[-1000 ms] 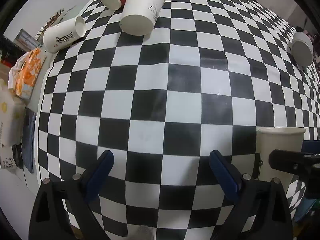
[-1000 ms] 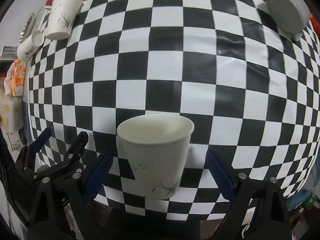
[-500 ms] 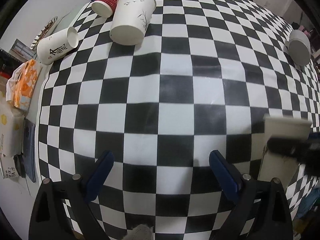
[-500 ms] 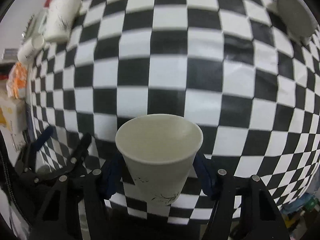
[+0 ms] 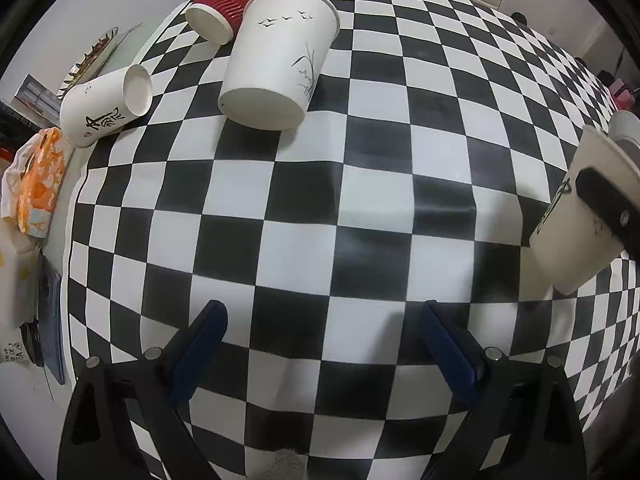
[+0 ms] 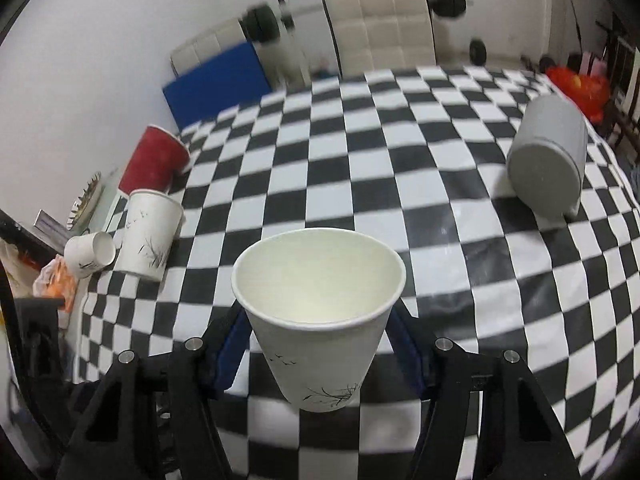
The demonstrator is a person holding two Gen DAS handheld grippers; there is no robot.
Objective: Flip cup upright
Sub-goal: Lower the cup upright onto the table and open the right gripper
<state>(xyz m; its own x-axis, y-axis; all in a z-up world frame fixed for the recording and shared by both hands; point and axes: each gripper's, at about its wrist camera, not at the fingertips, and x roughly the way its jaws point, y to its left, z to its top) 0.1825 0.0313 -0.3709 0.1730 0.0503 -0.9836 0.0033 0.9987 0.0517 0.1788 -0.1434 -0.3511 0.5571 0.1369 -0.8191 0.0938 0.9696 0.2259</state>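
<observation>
My right gripper (image 6: 318, 344) is shut on a white paper cup (image 6: 320, 312) with a bird and grass print, mouth up, lifted above the checkered tablecloth (image 6: 360, 168). The same cup (image 5: 576, 216) shows at the right edge of the left wrist view, tilted, with a black finger across it. My left gripper (image 5: 326, 344) is open and empty over the cloth near the front edge. A second printed white cup (image 5: 280, 64) lies on its side at the far left, also in the right wrist view (image 6: 150, 236).
A red ribbed cup (image 5: 244, 0) and a small white cup with black writing (image 5: 104, 108) lie on their sides at the far left. A grey cup (image 6: 548, 164) lies on its side at the right. Orange packaging (image 5: 40, 184) sits off the left edge.
My right gripper closed on the upright white cup and lifted it off the cloth, tilting up to face the room. My left gripper drew back a little.
</observation>
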